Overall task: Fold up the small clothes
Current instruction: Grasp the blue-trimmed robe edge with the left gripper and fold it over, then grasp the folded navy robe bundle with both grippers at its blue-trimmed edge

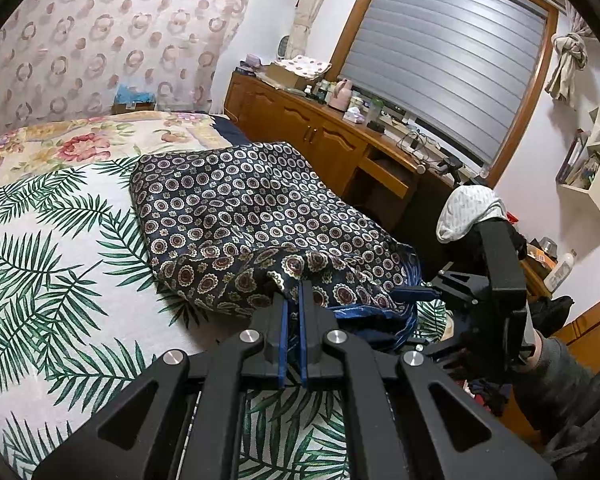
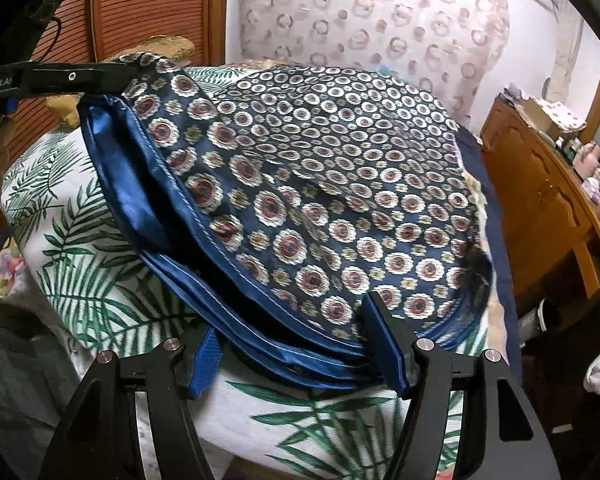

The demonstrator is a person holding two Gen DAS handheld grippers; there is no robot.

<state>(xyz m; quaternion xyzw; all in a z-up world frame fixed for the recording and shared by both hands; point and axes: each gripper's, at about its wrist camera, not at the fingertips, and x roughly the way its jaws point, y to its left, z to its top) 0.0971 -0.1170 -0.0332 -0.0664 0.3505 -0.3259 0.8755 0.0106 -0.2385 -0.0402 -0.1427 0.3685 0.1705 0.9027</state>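
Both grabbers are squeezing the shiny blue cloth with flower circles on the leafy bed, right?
Not quite. Only the left gripper is shut on the shiny navy blue cloth with flower circles. The right wrist view shows the right gripper open, its blue fingers spread around the cloth's edge on the palm-leaf bedsheet.

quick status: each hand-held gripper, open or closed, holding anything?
Left hand-held gripper: closed on the patterned scarf.
Right hand-held gripper: open, fingers straddling the scarf's blue folded edge, not clamped.
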